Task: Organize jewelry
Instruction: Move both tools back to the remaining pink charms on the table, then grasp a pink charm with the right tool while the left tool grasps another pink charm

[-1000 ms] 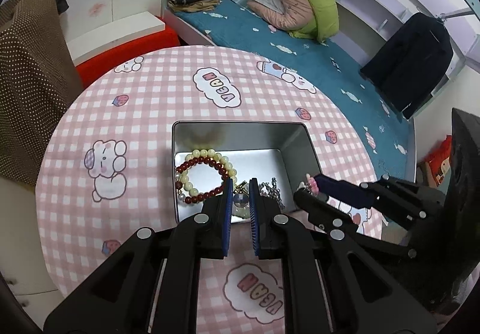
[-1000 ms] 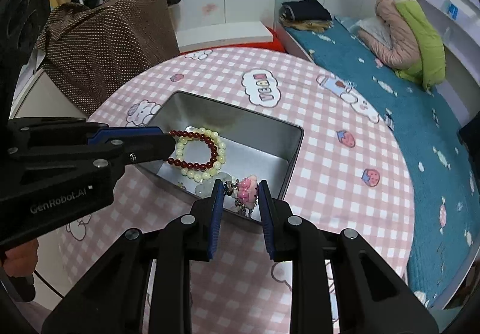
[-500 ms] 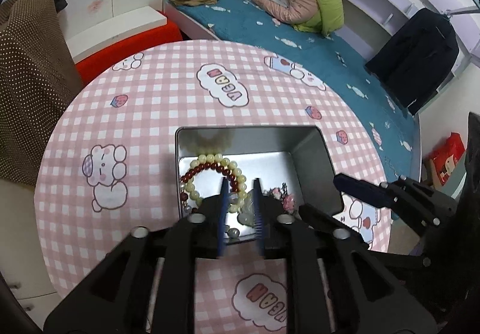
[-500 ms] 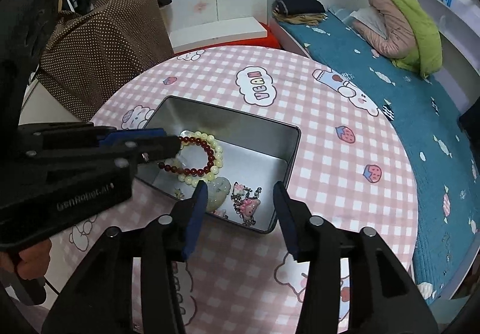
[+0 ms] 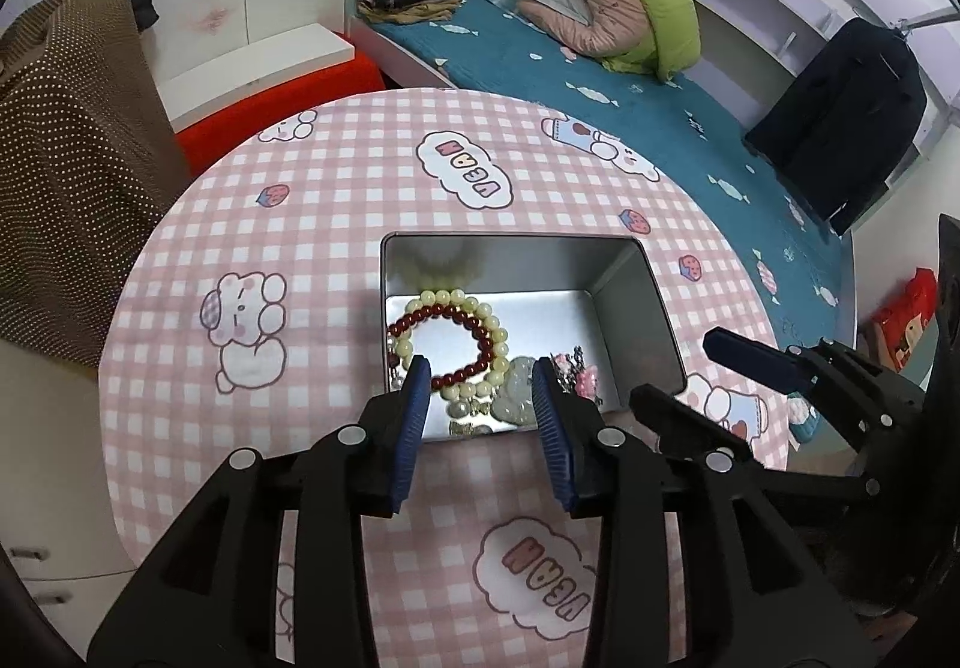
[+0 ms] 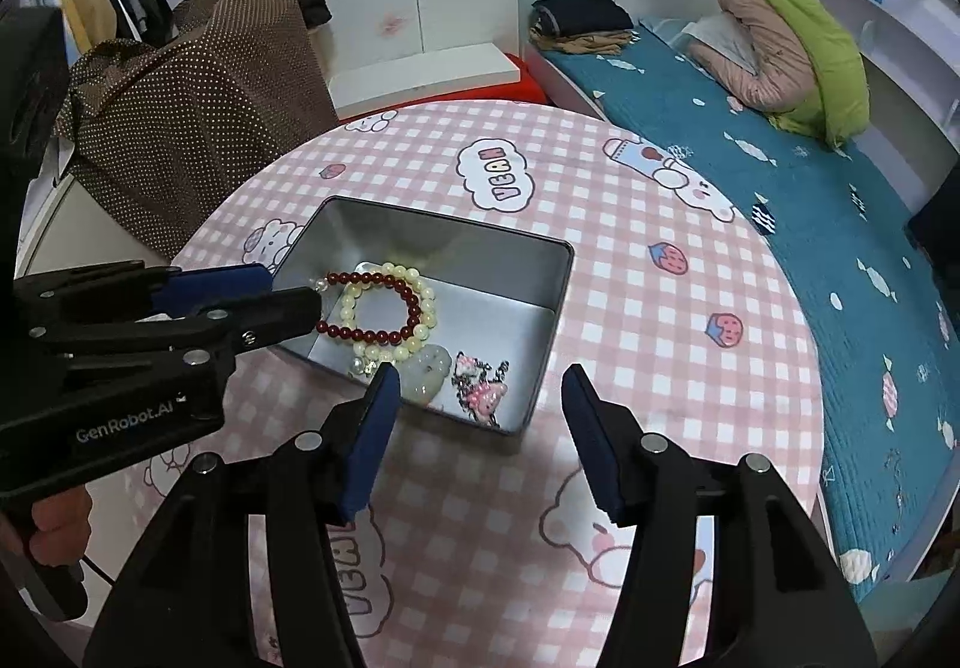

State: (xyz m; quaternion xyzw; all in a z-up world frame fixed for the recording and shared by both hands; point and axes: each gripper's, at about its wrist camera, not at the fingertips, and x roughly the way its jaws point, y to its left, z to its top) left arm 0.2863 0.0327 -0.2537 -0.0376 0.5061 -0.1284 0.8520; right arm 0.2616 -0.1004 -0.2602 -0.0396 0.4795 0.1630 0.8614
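An open metal tin (image 5: 510,240) (image 6: 450,221) stands on the round table. Inside it lie a dark red bead bracelet (image 5: 477,321) (image 6: 372,335), a cream bead bracelet (image 5: 444,299) (image 6: 420,290), a pale jade pendant (image 5: 516,387) (image 6: 427,371) and a pink charm on a chain (image 5: 585,379) (image 6: 483,398). My left gripper (image 5: 480,375) (image 6: 288,287) hovers over the tin's near left side, its jaws opening, nothing pressed between them. My right gripper (image 6: 480,377) (image 5: 678,368) hangs over the tin's near right corner, jaws also opening and holding nothing.
The table wears a pink checked cloth (image 5: 336,200) with cartoon prints. A bed with a teal sheet (image 6: 780,176) runs along the right. A brown dotted cover (image 6: 198,110) is draped at the left. A hand (image 6: 57,530) holds the left gripper's handle.
Both grippers have opened. The pendant that the left one held and the pink charm that the right one held now lie in the tin.
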